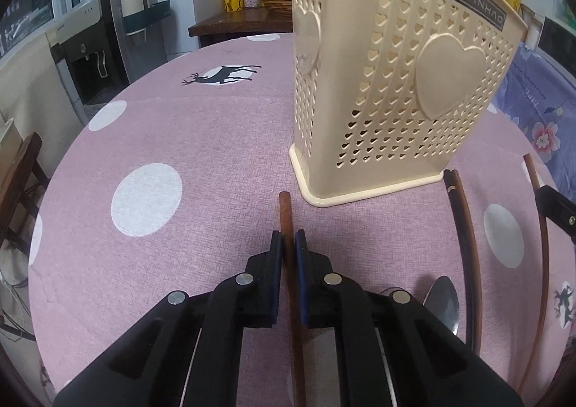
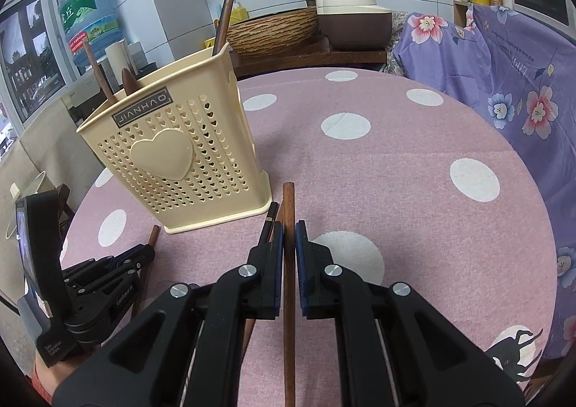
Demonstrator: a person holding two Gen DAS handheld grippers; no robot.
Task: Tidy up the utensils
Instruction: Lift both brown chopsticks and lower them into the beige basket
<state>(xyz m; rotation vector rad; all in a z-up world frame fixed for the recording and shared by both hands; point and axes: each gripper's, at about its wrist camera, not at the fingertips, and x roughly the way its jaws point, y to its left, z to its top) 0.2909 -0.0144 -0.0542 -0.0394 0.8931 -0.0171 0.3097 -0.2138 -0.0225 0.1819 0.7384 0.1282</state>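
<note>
A cream perforated utensil holder (image 1: 388,83) stands on the pink dotted tablecloth (image 1: 187,140); it also shows in the right wrist view (image 2: 180,155) with several wooden utensils (image 2: 226,4) standing in it. My left gripper (image 1: 288,241) is shut on a brown chopstick (image 1: 286,212) lying just in front of the holder. My right gripper (image 2: 289,230) is shut on another brown chopstick (image 2: 288,202) to the right of the holder's base. A dark pair of chopsticks (image 1: 464,234) and a metal spoon (image 1: 442,299) lie between the two grippers.
The left gripper's body (image 2: 90,284) shows low left in the right wrist view. A water dispenser (image 1: 97,54) stands beyond the table's left edge. A purple floral cloth (image 2: 511,90) hangs at the right. A wooden counter with a sink bowl (image 2: 273,29) lies behind.
</note>
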